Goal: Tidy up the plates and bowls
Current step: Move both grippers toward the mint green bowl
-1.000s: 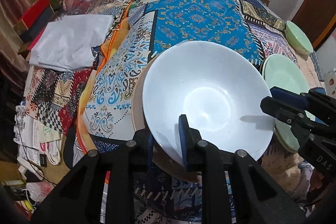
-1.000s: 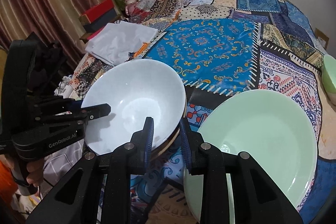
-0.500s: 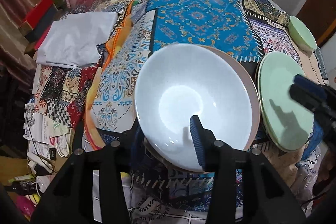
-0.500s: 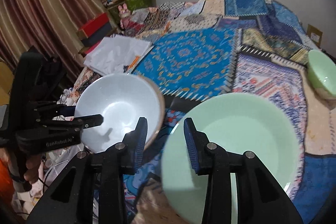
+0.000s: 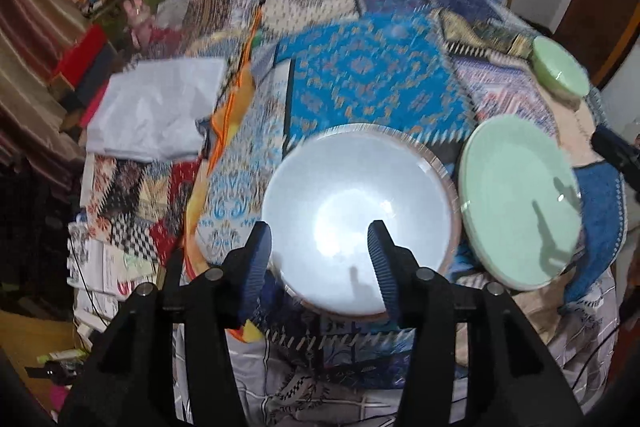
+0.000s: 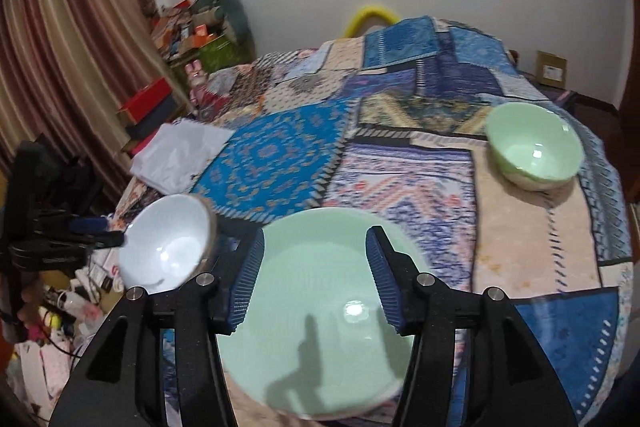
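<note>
Item 1, my left gripper (image 5: 320,259): jaws wide apart at lower centre of the left wrist view, nothing between the ribbed blue pads (image 5: 260,259). It hangs over the white bowl (image 5: 356,215).

Item 2, white bowl: centre of that frame, upright, resting on the patchwork cloth (image 5: 360,79) near its lower edge. A thin brown rim shows around the bowl; I cannot tell whether that is another dish beneath it.

Item 3, my right gripper (image 6: 316,275): jaws likewise wide, empty, at lower centre of the right wrist view, poised above the green plate (image 6: 320,315). Its tip also enters the right edge of the left wrist view.

Item 4, green plate: flat on the cloth, lower centre of the right wrist frame; in the left wrist view it sits just beside the white bowl, to its right.

Item 5, green bowl (image 6: 534,151): upright, upper right of the right wrist frame, well apart from the plate.

Item 6, white folded sheet (image 5: 156,111): left of frame, at the cloth's edge.

Item 7, striped curtain (image 6: 68,39): upper left, right wrist view.

Item 8, red box (image 6: 146,101): left of centre, beside the curtain.
</note>
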Action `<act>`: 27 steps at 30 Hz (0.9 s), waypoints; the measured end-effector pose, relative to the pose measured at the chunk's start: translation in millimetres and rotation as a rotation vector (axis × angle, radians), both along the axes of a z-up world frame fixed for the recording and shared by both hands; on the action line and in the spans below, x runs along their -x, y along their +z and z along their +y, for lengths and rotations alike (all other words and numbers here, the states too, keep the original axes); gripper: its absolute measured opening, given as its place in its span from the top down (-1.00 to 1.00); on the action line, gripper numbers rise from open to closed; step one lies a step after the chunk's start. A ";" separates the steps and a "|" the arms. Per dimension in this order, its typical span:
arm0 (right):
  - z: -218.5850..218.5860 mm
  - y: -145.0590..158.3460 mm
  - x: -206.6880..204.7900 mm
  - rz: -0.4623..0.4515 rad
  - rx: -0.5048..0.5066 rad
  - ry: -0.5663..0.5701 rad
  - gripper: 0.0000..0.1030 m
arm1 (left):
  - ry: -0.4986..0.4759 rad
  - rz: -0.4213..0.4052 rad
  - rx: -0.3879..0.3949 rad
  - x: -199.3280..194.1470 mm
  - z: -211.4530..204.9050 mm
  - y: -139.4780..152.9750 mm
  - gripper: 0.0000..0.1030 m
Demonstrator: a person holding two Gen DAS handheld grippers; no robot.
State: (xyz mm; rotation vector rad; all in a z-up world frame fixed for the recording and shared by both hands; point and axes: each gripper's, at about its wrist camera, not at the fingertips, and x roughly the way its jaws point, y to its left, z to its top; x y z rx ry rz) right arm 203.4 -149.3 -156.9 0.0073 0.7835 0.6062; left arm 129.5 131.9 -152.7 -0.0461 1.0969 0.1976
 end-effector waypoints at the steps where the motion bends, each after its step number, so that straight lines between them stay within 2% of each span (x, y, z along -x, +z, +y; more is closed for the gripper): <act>1: -6.5 0.4 -2.2 -0.003 -0.002 -0.013 0.04 | -0.007 -0.029 -0.006 -2.0 -5.7 8.9 -0.03; 6: -37.9 6.5 -12.6 -0.024 0.002 -0.071 0.04 | -0.049 -0.179 -0.007 -13.5 -36.2 42.8 -0.26; 8: -52.9 10.9 -16.6 -0.036 0.010 -0.102 0.04 | -0.076 -0.230 0.003 -23.5 -52.5 53.9 -0.27; 12: -81.5 18.1 -26.3 -0.056 0.025 -0.158 0.04 | -0.126 -0.282 0.030 -46.9 -84.0 64.3 -0.29; 15: -104.8 22.4 -37.4 -0.068 0.042 -0.209 0.04 | -0.156 -0.293 0.057 -70.9 -109.0 64.7 -0.31; 19: -130.1 22.9 -55.1 -0.068 0.055 -0.262 0.03 | -0.189 -0.310 0.052 -100.2 -139.5 58.9 -0.52; 21: -141.8 21.4 -64.0 -0.067 0.062 -0.283 0.03 | -0.205 -0.321 0.050 -112.7 -152.7 55.4 -0.55; 27: -167.7 5.6 -101.8 -0.002 0.036 -0.328 0.03 | -0.269 -0.304 0.066 -163.0 -190.5 39.7 -0.63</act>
